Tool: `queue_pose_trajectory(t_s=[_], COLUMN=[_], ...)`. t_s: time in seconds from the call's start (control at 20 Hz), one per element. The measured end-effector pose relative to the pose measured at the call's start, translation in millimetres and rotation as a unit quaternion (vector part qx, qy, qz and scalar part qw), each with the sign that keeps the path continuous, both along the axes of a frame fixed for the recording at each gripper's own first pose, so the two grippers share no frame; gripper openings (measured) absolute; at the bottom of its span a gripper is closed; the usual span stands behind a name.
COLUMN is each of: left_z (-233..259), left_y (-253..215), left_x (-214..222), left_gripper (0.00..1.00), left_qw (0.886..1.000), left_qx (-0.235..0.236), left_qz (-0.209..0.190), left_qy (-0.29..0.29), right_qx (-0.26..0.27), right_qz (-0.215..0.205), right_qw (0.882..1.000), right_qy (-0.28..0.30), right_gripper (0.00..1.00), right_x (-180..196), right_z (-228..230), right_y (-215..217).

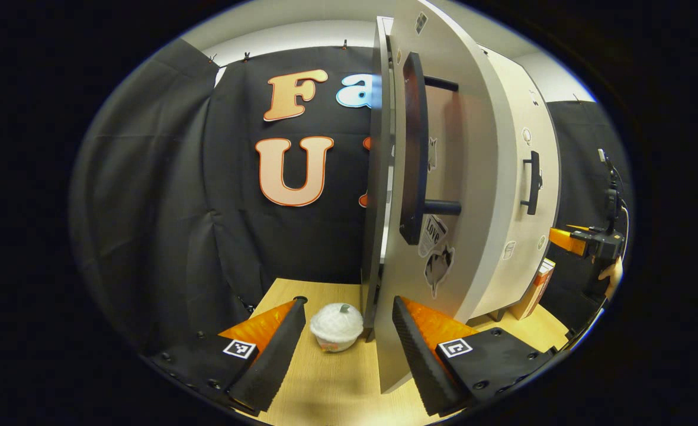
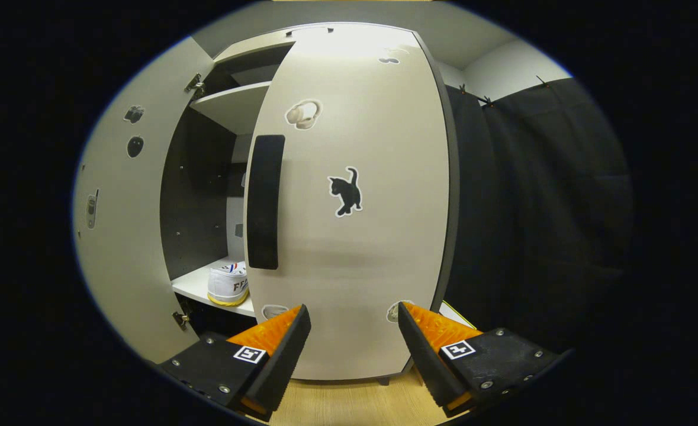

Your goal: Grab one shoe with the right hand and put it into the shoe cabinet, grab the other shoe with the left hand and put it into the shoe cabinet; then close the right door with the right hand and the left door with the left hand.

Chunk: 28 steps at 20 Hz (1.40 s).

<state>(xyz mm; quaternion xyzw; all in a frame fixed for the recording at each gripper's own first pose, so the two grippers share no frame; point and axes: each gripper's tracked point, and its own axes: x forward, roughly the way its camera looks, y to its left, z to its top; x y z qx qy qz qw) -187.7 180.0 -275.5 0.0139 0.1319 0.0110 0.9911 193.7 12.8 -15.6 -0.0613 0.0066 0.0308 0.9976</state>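
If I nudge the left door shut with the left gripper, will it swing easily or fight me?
Likely easily: the left door looks like a thin flat panel on side hinges, so it should pivot rather than flex. It stands edge-on between the open fingers of the left gripper, so pushing its face beats pinching. The handle might catch a finger.

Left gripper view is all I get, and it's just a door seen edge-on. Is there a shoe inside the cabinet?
Observer: Yes. The right gripper view shows one white shoe standing on the lower shelf.
Operator: Is the other one grabbing something?
Observer: No. The right gripper has its jaws open, low in front of the right door and below its handle.
Operator: Any pictures on it?
Observer: A black cat sticker, just right of the handle.
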Motion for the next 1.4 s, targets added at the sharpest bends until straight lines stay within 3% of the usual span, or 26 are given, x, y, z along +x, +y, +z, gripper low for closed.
queue_pose_trajectory(t_s=[0.5, 0.7, 1.2, 1.4], left_z=[-3, -5, -15, -24], left_y=[-66, -79, -121, -150], left_x=[9, 20, 53, 84], left_gripper=[0.98, 0.96, 0.96, 0.96], left_qw=[0.999, 0.999, 0.999, 0.998], left_qx=[-0.003, 0.005, -0.005, -0.005], left_qz=[-0.043, -0.037, -0.048, -0.063], left_qy=[-0.002, -0.004, 0.0, 0.004], right_qx=[-0.015, -0.005, -0.002, 0.006], right_qz=[-0.009, -0.015, -0.031, -0.036], right_qw=[0.999, 0.999, 0.999, 0.999], right_qy=[-0.029, -0.029, -0.021, -0.016], right_gripper=[0.92, 0.93, 0.93, 0.92], right_x=[-42, -52, -51, -45], right_z=[34, 38, 31, 28], right_y=[-35, -51, -90, -106])
